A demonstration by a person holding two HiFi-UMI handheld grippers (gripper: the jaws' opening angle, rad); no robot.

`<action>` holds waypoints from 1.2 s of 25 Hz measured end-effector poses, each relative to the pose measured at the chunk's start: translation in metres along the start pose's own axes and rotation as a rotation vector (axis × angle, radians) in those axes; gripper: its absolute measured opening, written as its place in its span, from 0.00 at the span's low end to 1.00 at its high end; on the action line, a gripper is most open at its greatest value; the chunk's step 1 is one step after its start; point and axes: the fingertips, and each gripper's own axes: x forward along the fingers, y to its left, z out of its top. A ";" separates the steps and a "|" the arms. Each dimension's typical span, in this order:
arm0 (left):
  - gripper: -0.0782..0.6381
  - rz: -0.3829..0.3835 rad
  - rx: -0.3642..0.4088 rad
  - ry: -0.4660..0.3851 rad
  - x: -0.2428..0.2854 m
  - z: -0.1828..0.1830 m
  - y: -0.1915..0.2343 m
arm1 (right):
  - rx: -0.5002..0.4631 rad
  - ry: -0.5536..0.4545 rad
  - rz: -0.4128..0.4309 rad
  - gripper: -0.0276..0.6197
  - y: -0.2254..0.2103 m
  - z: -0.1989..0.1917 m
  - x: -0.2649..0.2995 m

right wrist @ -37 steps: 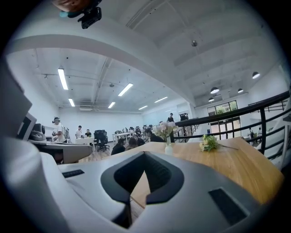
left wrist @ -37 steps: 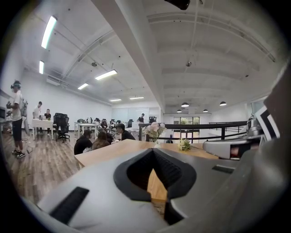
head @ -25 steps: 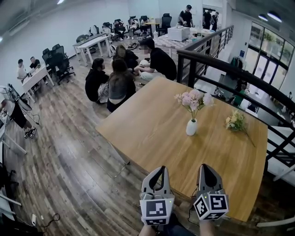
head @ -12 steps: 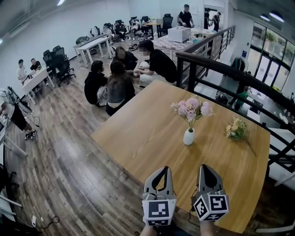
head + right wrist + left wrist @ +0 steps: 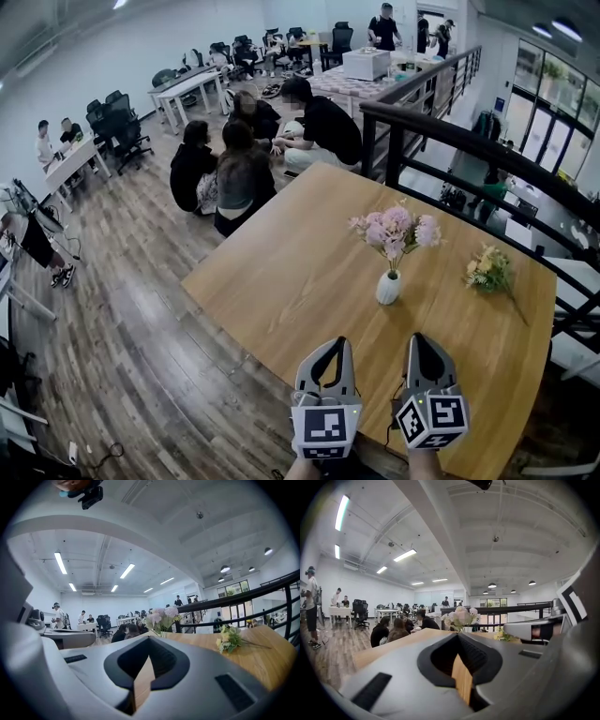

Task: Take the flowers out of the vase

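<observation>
The bunch of pink and white flowers [image 5: 394, 228] stands upright in the small white ceramic vase [image 5: 388, 287], which sits toward the far middle of the light wooden tabletop [image 5: 281, 281]. A loose bunch of yellow flowers [image 5: 489, 272] lies flat on the wood to the vase's right, well apart from it. My left gripper [image 5: 334, 343] and my right gripper [image 5: 421, 339] hang side by side over the near edge of the table, well short of the vase. Each has its 2 jaws pressed together with nothing between them.

The step in hand, as I judge it, is the approach. To do it well I should spread the jaws before I arrive, not at the stems. The vase looks light and narrow-footed, so I think 1 gripper should steady its body. The other should close on the stems just above the neck, below the blooms. Then I'd lift straight up along the vase's axis, since a sideways pull could tip it. I'd squeeze gently, because thin stems may bend or slip.
</observation>
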 end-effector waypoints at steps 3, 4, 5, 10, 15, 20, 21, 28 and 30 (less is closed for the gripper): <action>0.15 -0.024 -0.001 0.002 0.017 0.002 0.001 | -0.003 0.000 -0.020 0.08 -0.005 0.004 0.014; 0.15 -0.030 -0.001 0.004 0.021 0.002 0.001 | -0.002 0.001 -0.025 0.08 -0.007 0.004 0.019; 0.15 -0.036 -0.001 0.006 0.026 0.002 0.002 | 0.001 0.004 -0.030 0.08 -0.008 0.005 0.023; 0.15 -0.060 -0.005 0.017 0.050 0.003 0.010 | 0.007 0.016 -0.059 0.09 -0.015 0.007 0.047; 0.15 -0.078 -0.008 0.025 0.076 0.006 0.026 | 0.008 0.024 -0.083 0.09 -0.016 0.012 0.075; 0.15 -0.102 -0.017 0.041 0.101 0.005 0.035 | 0.006 0.040 -0.100 0.13 -0.020 0.014 0.100; 0.15 -0.108 -0.018 0.044 0.106 0.004 0.036 | 0.006 0.043 -0.106 0.14 -0.021 0.014 0.105; 0.15 -0.142 -0.028 0.067 0.137 0.000 0.045 | 0.007 0.070 -0.138 0.19 -0.029 0.012 0.136; 0.15 -0.149 -0.031 0.071 0.145 -0.003 0.046 | 0.007 0.075 -0.149 0.19 -0.034 0.009 0.144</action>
